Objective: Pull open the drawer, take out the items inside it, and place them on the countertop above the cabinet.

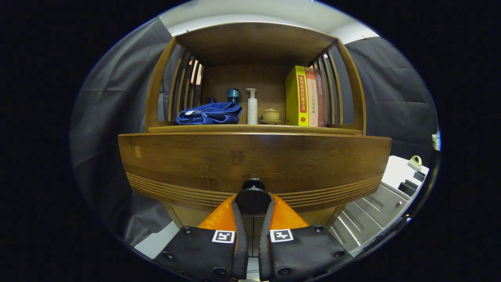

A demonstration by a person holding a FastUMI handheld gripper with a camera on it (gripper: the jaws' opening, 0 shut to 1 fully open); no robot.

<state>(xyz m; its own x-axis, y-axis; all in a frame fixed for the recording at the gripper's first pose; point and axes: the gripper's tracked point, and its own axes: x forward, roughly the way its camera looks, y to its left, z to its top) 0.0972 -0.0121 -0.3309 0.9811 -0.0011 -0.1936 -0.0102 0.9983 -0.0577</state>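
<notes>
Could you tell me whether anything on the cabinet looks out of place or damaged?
Nothing stands out. The hand-held gripper has its fingers closed around the drawer knob; the blue towel lies loosely bunched on the countertop, and the books stand upright.

I see a blue towel (209, 113) heaped at centre left of the frame, a dark jar (233, 95) behind it, then a white pump bottle (252, 106) and a small lidded cup (271, 115) on a saucer. Right of centre, three books (306, 96) stand upright. Grey steps (375, 209) sit at lower right.
</notes>
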